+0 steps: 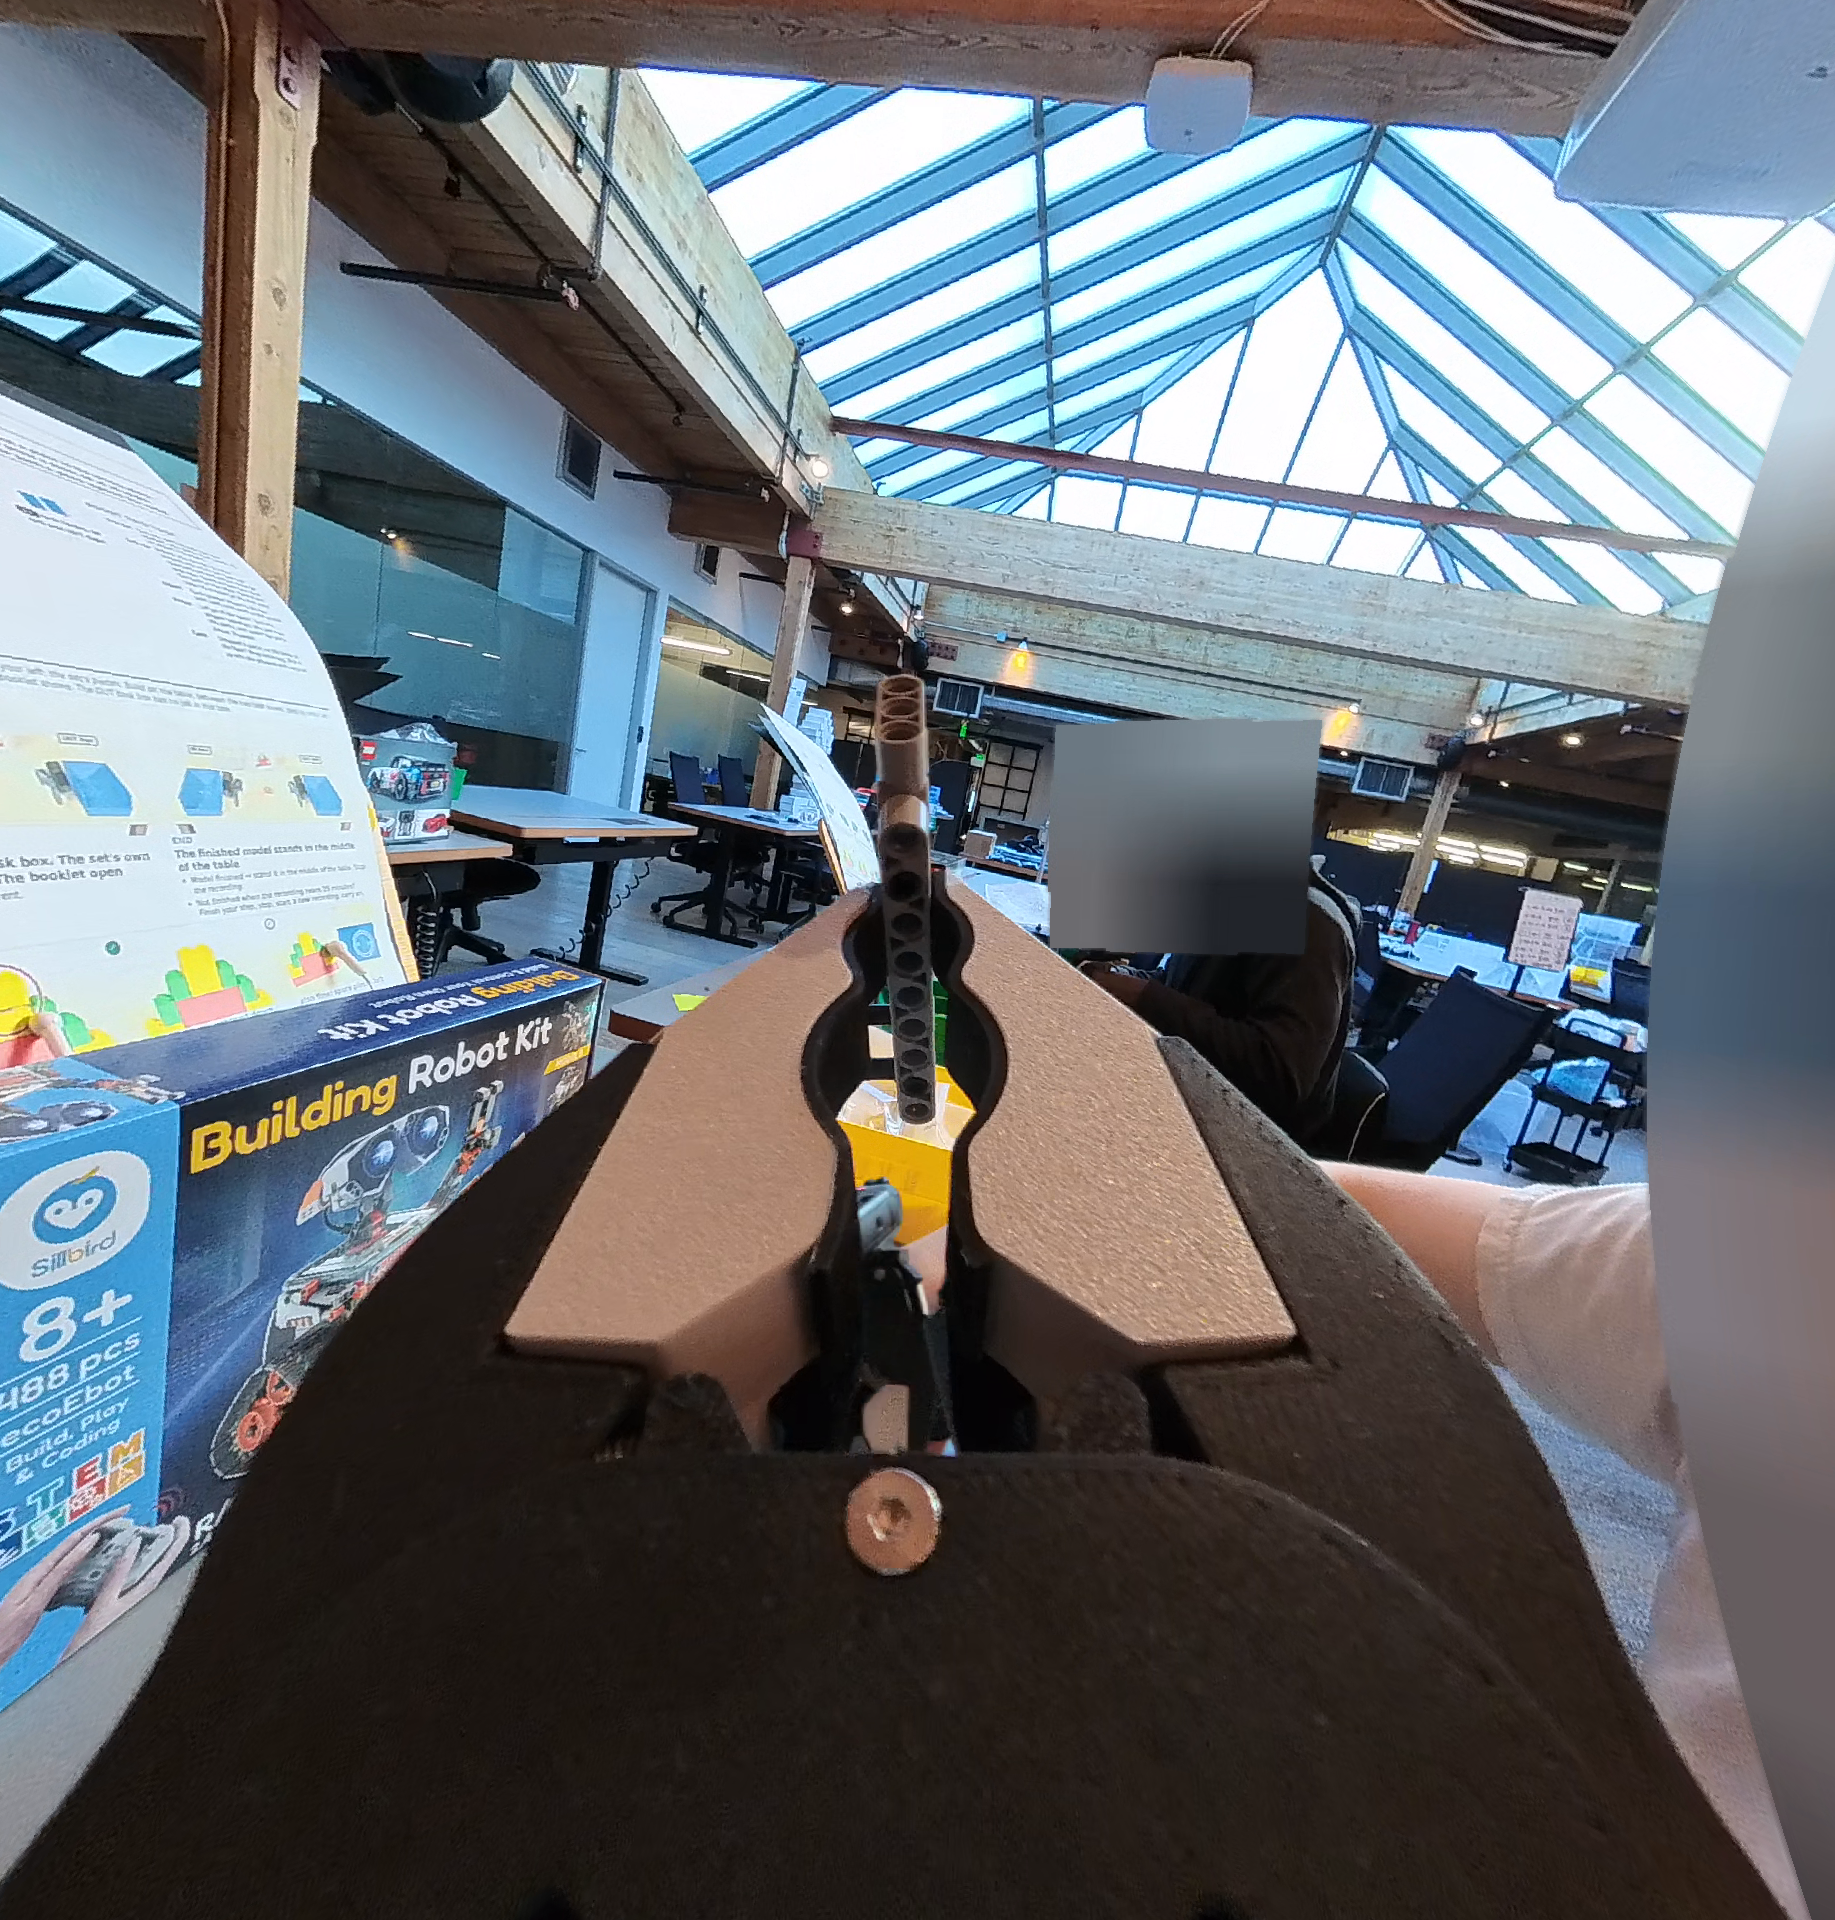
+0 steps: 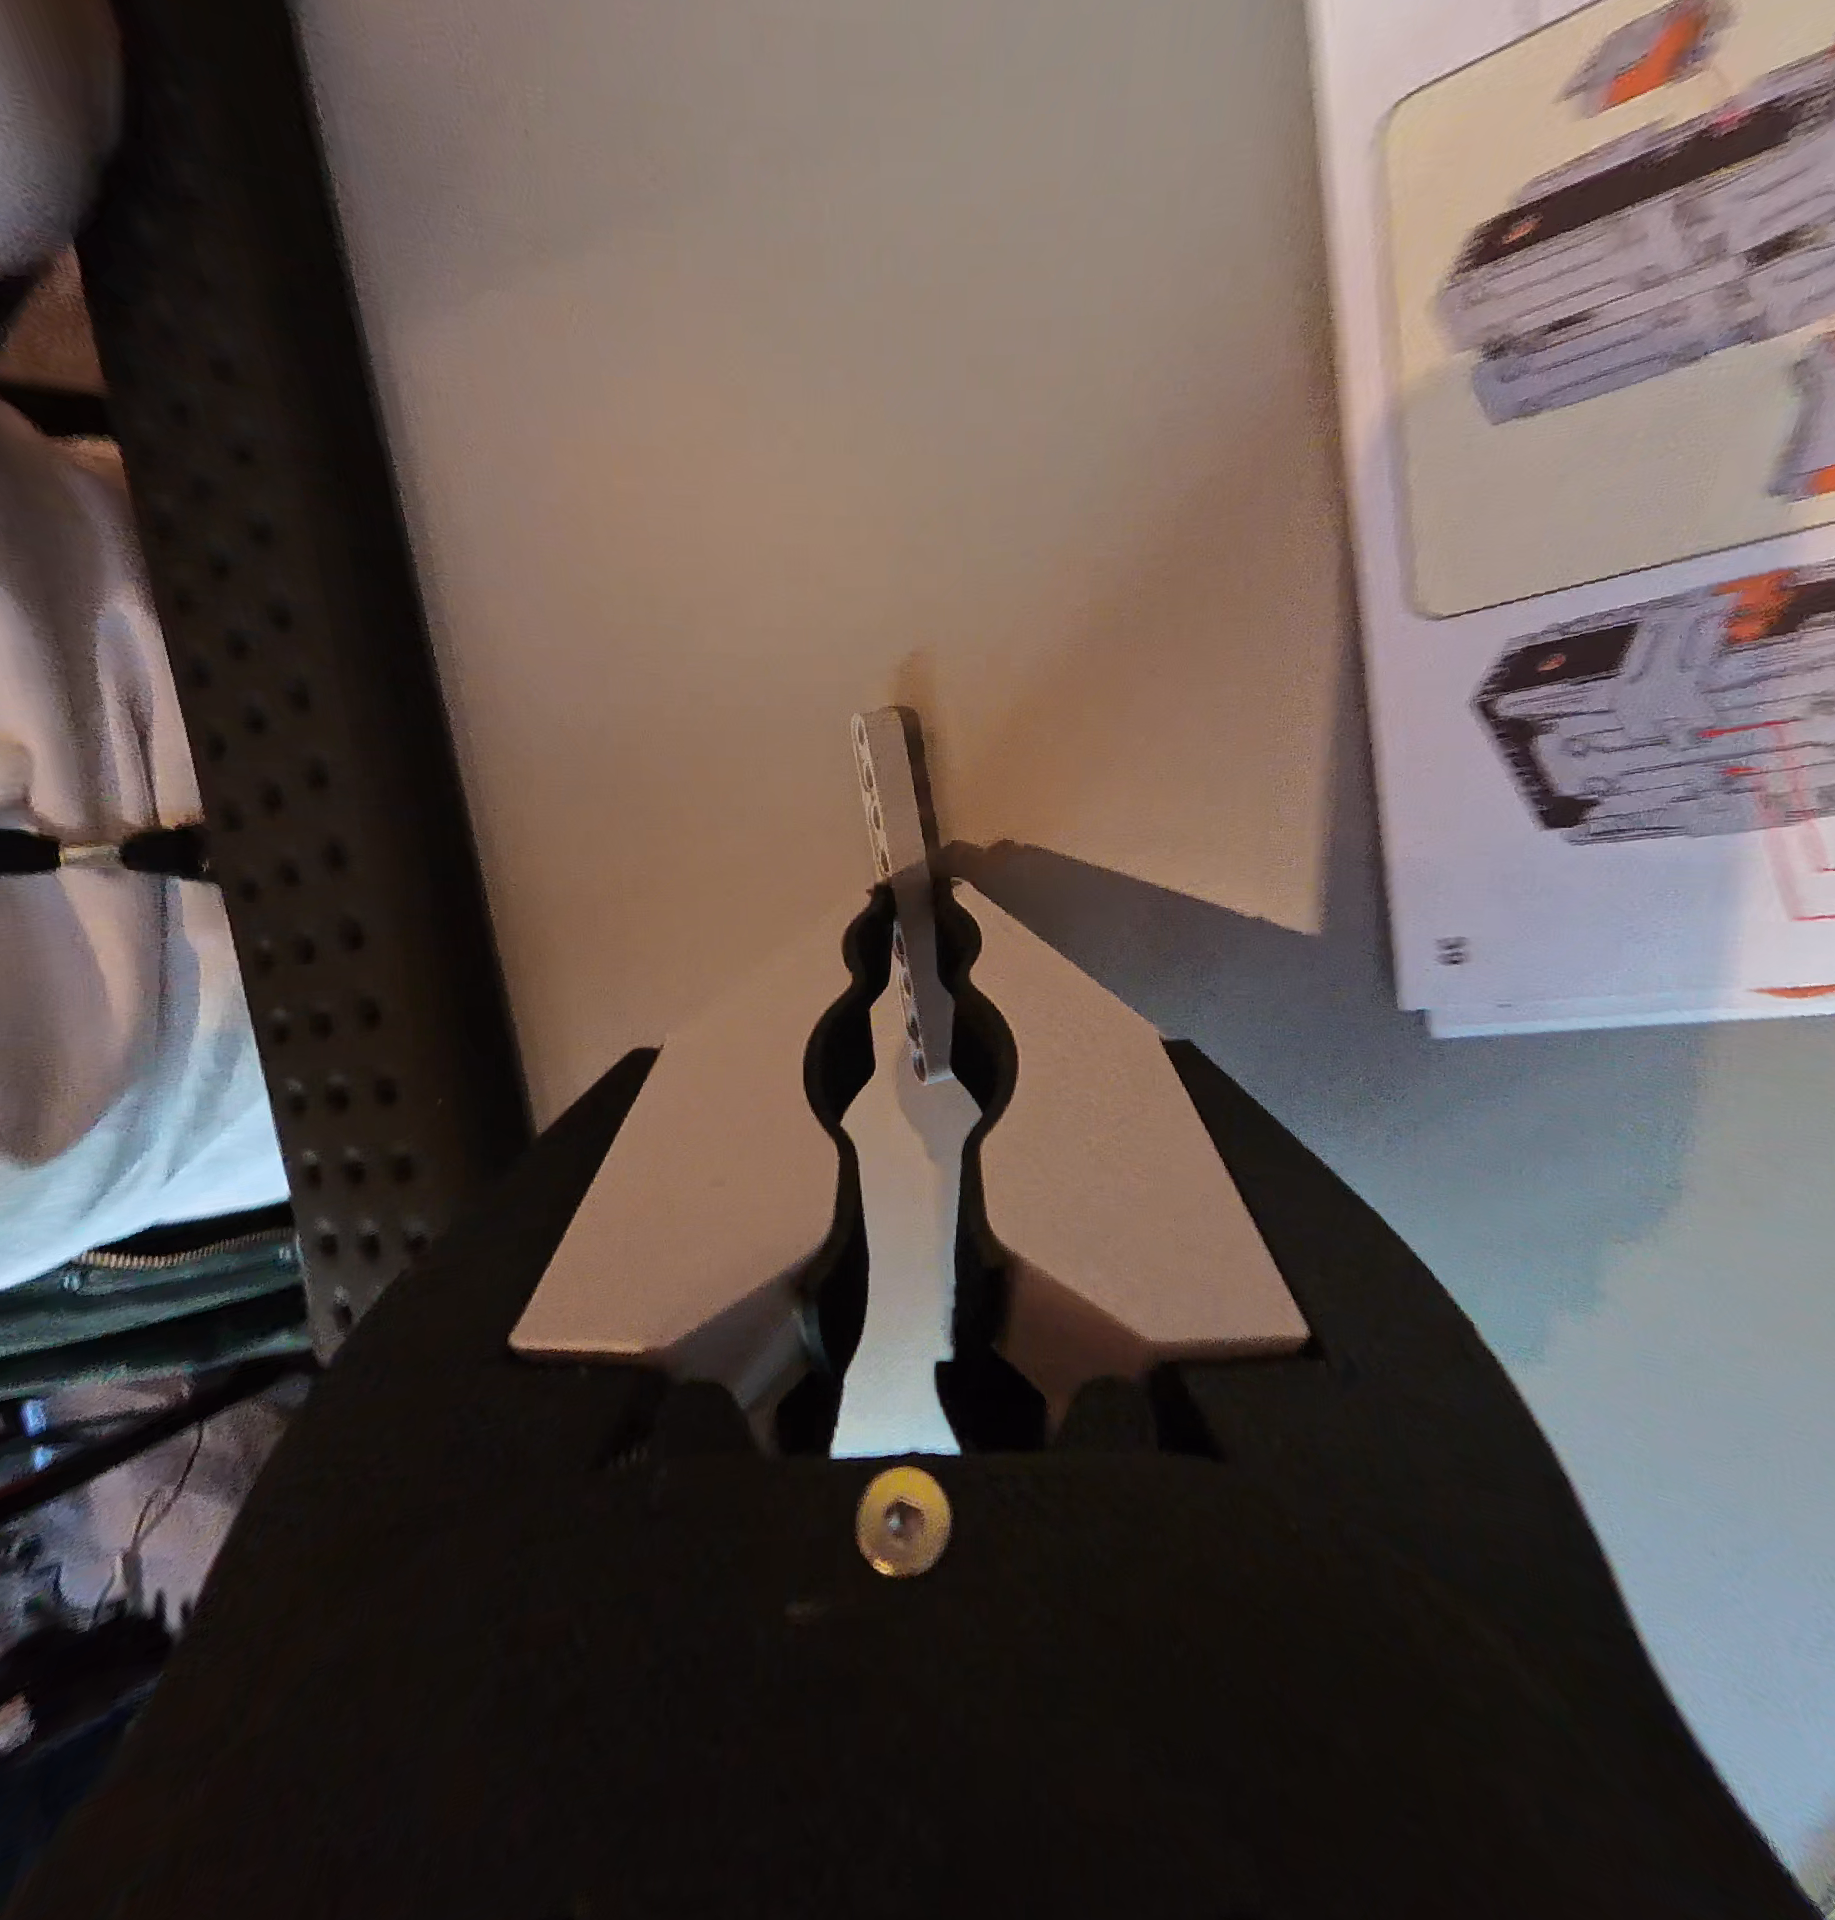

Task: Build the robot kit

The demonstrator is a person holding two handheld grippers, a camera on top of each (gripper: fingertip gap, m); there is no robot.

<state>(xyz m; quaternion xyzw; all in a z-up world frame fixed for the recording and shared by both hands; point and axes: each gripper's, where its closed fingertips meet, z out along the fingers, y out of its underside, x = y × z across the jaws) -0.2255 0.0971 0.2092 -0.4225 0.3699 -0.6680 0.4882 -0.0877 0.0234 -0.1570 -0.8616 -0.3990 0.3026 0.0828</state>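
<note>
Gripping two pieces: our left gripper (image 1: 905, 914) clamped a dark holed beam (image 1: 908, 987), tan connector (image 1: 900, 743) topmost, raised beside the kit box (image 1: 269, 1195); our right gripper (image 2: 911, 904) clamped a grey holed beam (image 2: 897, 821) above the table (image 2: 788, 416), near the booklet (image 2: 1619, 520).

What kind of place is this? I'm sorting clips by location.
Probably an open-plan office or workshop: rows of desks with office chairs, exposed timber beams, and a big skylight overhead.

- A glass skylight (image 1: 1256, 343) on wooden beams (image 1: 1256, 613) lets in bright daylight.
- Desks (image 1: 570, 821) and black office chairs (image 1: 1453, 1049) fill the open room.
- A wooden post (image 1: 253, 301) stands left.
</note>
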